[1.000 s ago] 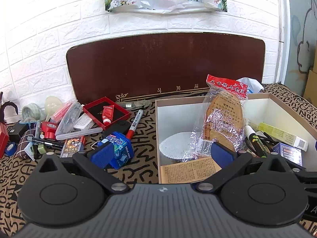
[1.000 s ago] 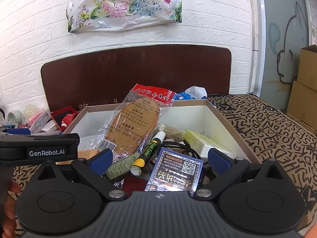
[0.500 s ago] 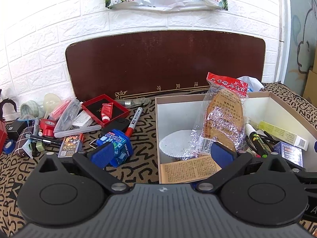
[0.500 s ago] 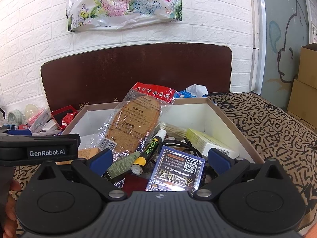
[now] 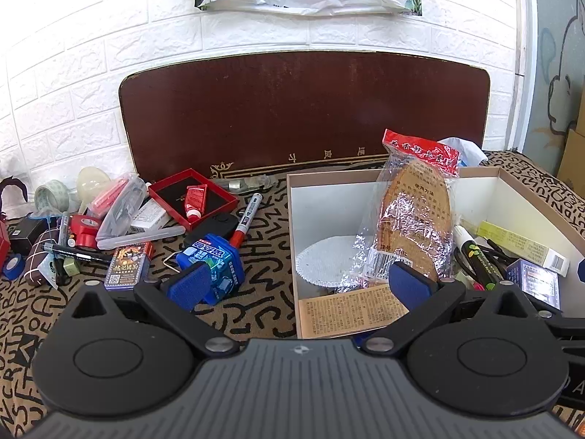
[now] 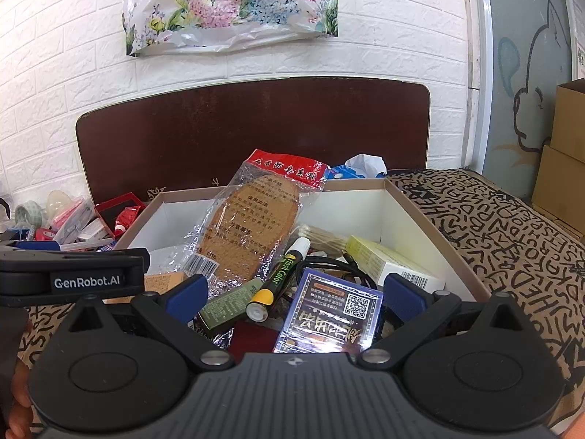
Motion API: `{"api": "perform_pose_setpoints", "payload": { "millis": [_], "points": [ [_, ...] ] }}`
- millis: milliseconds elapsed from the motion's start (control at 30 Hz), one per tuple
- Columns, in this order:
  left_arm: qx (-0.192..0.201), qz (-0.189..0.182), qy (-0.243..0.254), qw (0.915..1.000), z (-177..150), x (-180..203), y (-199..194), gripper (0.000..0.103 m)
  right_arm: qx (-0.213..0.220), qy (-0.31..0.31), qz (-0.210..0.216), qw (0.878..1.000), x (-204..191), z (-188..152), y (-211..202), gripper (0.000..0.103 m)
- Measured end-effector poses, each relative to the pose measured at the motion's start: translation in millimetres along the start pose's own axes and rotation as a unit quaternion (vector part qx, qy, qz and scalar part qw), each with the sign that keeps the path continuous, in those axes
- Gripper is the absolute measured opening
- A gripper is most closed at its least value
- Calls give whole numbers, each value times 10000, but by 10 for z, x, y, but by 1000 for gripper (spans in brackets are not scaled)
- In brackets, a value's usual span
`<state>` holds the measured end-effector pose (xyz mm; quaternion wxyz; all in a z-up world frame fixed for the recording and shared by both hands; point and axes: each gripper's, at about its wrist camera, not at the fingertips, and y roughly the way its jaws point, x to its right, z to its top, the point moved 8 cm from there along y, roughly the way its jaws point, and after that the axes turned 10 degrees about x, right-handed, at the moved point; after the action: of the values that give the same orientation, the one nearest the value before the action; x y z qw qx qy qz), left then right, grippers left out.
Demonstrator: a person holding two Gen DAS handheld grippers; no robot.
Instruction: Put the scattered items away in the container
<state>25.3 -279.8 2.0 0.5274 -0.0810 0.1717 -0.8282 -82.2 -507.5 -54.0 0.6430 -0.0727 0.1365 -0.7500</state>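
Observation:
A shallow white cardboard box (image 5: 292, 219) (image 6: 387, 205) sits on the patterned cloth. It holds a bagged insole (image 5: 413, 219) (image 6: 252, 219), a black-and-yellow marker (image 6: 281, 280), a blue card pack (image 6: 329, 311), a white doily (image 5: 321, 267) and a long carton (image 6: 395, 267). Left of the box lie scattered items: a blue packet (image 5: 212, 263), a red-tipped pen (image 5: 245, 223), a card deck (image 5: 128, 265) and a red tray (image 5: 172, 190) with a tube. My left gripper (image 5: 299, 285) is open over the box's near left wall. My right gripper (image 6: 295, 297) is open above the card pack, holding nothing.
A dark brown headboard (image 5: 303, 109) stands behind against the white brick wall. Tape rolls (image 5: 51, 194), a clear case (image 5: 120, 208) and small boxes crowd the far left. Cardboard cartons (image 6: 563, 168) stand at the right. The left gripper's body (image 6: 73, 274) shows in the right wrist view.
Both views have shifted only slightly; the scene sits a little higher in each. Both grippers stay open and no item has moved.

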Motion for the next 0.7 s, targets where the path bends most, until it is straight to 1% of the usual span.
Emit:
{"api": "perform_pose_setpoints", "payload": {
  "millis": [367, 500, 600, 700],
  "points": [
    [80, -25, 232, 9997, 28, 59, -15, 103, 24, 53, 3, 10000, 52, -11, -15, 103],
    [241, 65, 438, 9987, 61, 116, -41, 103, 42, 87, -24, 10000, 87, -5, -26, 103],
    [266, 22, 428, 9987, 78, 141, -29, 103, 63, 101, -37, 9999, 111, 7, -35, 103],
    [231, -121, 278, 9993, 80, 134, -18, 103, 90, 98, -31, 9999, 127, 22, -47, 103]
  ]
}}
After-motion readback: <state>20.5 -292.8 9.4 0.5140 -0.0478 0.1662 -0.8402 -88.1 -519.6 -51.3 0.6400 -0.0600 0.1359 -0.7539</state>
